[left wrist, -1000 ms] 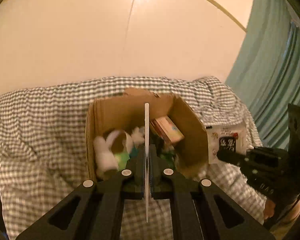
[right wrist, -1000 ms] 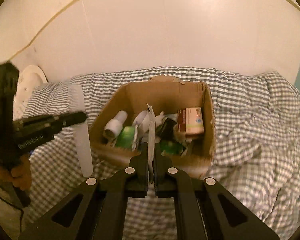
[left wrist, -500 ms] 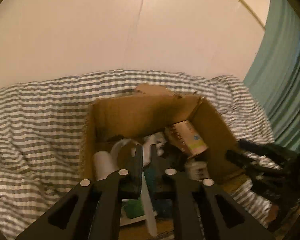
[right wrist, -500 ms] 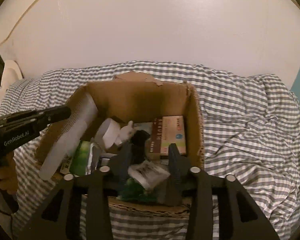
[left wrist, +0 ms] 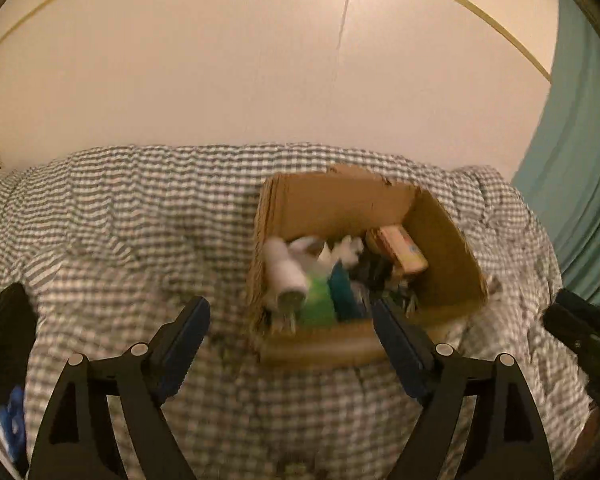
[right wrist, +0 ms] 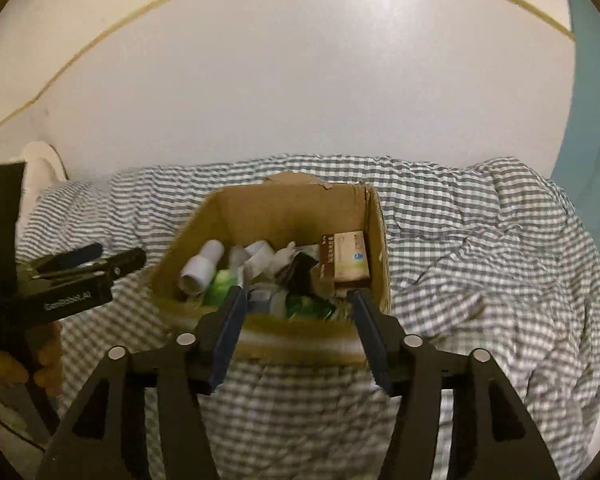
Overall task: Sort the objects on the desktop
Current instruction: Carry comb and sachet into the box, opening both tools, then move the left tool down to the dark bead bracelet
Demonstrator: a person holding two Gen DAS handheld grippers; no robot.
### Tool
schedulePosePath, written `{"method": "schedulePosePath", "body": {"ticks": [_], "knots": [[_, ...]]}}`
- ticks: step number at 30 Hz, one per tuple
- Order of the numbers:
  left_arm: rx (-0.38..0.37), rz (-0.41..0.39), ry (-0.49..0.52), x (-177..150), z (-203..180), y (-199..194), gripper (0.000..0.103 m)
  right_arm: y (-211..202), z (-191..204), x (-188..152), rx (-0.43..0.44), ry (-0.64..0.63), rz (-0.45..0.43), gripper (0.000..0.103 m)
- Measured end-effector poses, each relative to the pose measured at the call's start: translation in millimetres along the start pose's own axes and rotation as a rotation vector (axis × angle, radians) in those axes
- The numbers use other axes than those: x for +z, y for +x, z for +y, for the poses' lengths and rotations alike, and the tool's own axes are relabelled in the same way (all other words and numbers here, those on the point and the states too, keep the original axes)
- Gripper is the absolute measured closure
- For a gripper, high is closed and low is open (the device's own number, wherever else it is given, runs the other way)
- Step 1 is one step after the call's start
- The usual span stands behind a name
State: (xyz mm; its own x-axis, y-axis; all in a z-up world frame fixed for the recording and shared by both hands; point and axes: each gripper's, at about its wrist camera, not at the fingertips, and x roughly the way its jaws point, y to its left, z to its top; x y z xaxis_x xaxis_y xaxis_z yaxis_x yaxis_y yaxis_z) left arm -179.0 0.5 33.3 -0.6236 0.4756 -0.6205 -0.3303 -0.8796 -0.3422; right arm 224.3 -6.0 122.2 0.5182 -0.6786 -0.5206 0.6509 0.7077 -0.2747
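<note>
The left gripper (left wrist: 288, 320) has just opened wide and holds nothing. The right gripper (right wrist: 296, 308) has just opened partway, empty too. Both hang just before the cardboard box (right wrist: 284, 208), full of small things, on the checked cloth (right wrist: 480, 264).

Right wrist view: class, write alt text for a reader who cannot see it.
An open cardboard box full of small items, including a white tube and a tan packet, sits on a checked cloth. The right tool stands open and empty before it.
</note>
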Motion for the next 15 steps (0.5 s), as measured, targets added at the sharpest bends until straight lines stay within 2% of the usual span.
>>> {"method": "schedulePosePath", "body": {"ticks": [4, 8, 12, 15], "knots": [[0.035, -0.03, 0.021, -37.0, 10.4, -25.9, 0.015, -38.1, -8.1, -50.2, 0.031, 0.053, -0.02, 0.042], [0.015, -0.023, -0.018, -83.6, 19.5, -26.9, 0.012, -46.2, -20.6, -92.3, -0.006, 0.073, 0.019, 0.042], [-0.001, 0.049, 0.012, -127.9, 7.8, -7.8, 0.012, -40.1, -30.0, -103.2, -0.001, 0.128, 0.063, 0.042], [-0.052, 0.105, 0.064, -154.2, -14.6, 11.9, 0.012, -36.8, -31.6, -102.9, 0.002, 0.134, 0.073, 0.042]]}}
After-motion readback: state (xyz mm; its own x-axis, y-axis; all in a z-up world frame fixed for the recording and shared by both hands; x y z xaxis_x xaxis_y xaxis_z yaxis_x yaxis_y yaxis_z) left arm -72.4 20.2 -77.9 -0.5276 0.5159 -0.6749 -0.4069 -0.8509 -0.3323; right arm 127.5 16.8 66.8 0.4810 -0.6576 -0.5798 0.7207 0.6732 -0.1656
